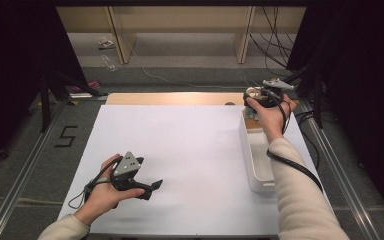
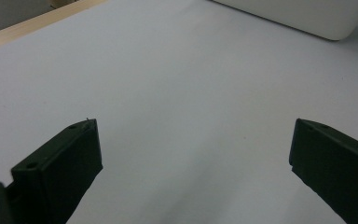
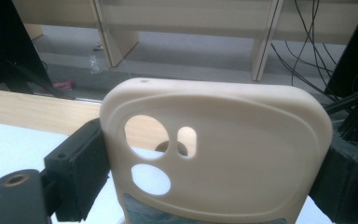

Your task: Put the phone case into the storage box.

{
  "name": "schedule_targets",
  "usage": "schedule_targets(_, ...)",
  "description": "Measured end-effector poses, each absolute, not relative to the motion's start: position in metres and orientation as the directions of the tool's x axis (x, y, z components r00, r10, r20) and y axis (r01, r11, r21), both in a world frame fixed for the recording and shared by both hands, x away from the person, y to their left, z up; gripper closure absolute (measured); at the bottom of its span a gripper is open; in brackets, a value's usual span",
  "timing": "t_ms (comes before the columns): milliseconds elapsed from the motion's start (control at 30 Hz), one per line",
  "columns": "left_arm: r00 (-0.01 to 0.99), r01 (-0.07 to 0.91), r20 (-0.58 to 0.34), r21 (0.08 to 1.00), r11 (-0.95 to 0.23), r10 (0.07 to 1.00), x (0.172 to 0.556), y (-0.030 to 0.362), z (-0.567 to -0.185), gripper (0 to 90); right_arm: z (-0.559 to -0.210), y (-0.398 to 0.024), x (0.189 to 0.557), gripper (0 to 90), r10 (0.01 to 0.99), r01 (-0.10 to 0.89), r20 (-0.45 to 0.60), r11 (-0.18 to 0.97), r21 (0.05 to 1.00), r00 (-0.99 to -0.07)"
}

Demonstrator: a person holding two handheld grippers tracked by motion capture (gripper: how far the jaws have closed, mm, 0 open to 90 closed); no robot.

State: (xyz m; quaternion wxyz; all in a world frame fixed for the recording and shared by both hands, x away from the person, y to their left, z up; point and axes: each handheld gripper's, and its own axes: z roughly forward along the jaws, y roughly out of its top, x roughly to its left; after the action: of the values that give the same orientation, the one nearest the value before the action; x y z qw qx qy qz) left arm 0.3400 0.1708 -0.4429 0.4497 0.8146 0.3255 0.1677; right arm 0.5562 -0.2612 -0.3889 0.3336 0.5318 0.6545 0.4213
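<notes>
- Phone case [image 3: 214,154]: cream, with three camera cut-outs; stands upright between the jaws of the right gripper [image 3: 209,172], which are clamped on its two long sides. A strip of bluish print shows at its lower edge. In the high view it is held above the far end of the tray [image 1: 252,155], and only a pale bit of it can be made out there.
- Right gripper [image 1: 260,97]: held in the person's right hand [image 1: 272,115] over the far end of the tray; black cable trails back along the sleeve [image 1: 300,200].
- Tray: white, long and narrow, on the right side of the sheet [image 1: 190,150], running from near to far. Its rounded corner shows at the top of the left gripper view [image 2: 307,16].
- Left gripper [image 1: 155,186]: well to the left of the tray, low over the sheet and pointing toward the tray; jaws wide apart, nothing between them [image 2: 193,163]. Held in the left hand [image 1: 105,192], grey plate on top.
- Sheet: white, covers the table under the tray; bare wood strip [image 1: 175,98] beyond its far edge.
- Shelving [image 1: 180,30]: pale wood, on the floor beyond the tray's far end, with loose black cables [image 1: 275,45] to its right.
</notes>
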Motion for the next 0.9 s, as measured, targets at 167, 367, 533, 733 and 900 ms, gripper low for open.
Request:
schedule_targets(167, 0.732, 0.38, -0.02, 0.842, -0.384, 0.681, 0.3401, 0.1709, -0.4429, 1.8, -0.3901, -0.261, 0.556, 12.3, 0.977, 0.416, 0.013, 0.078, 0.906, -0.211)
schedule_targets(367, 0.732, 0.38, -0.02, 0.842, -0.384, 0.681, 0.34, 0.1707, -0.443, 1.8, -0.3919, -0.2612, 0.5556, 12.3, 0.977, 0.42, 0.011, 0.081, 0.904, -0.212)
schedule_targets(533, 0.732, 0.38, -0.019, 0.841, -0.385, 0.681, 0.34, 0.1708, -0.4428, 1.8, -0.3942, -0.2606, 0.5551, 12.3, 0.977, 0.423, 0.007, 0.087, 0.902, -0.215)
schedule_targets(733, 0.732, 0.379, -0.019, 0.842, -0.384, 0.681, 0.34, 0.1707, -0.4429, 1.8, -0.3964, -0.2606, 0.5546, 12.3, 0.976, 0.428, 0.008, 0.087, 0.9, -0.216)
schedule_targets(900, 0.732, 0.379, -0.02, 0.842, -0.384, 0.681, 0.3399, 0.1706, -0.4428, 1.8, -0.3976, -0.2598, 0.5543, 12.3, 0.977, 0.431, 0.008, 0.088, 0.898, -0.215)
